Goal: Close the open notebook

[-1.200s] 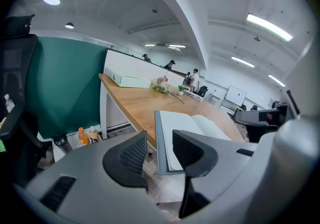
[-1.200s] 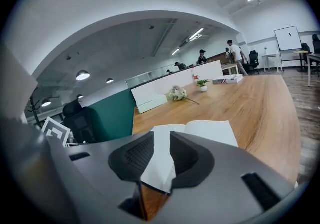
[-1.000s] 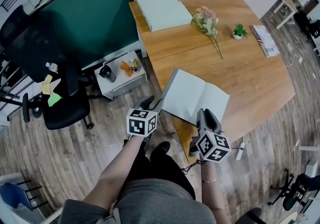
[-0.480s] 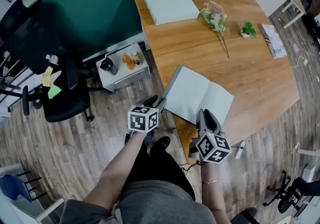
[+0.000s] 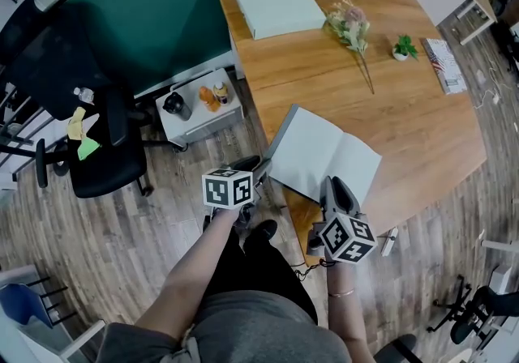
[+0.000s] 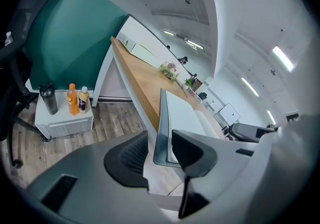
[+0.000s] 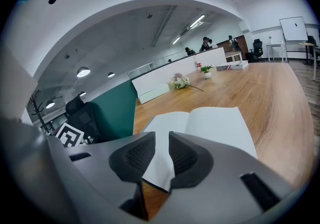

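Head view: the open notebook (image 5: pixel 324 155) lies at the near corner of the wooden surface (image 5: pixel 405 126), its left cover raised past the edge.

Left gripper view: the left hand-held gripper (image 6: pixel 159 140) stands spread, with the stiff cover edge between its jaws and not yet pinched. That edge looks like the best hold.

Right gripper view: the right hand-held gripper (image 7: pixel 161 138) has just been closing but is still apart. Thin, floppy pages show in the gap, unpinched. The notebook is probably light and may slide.
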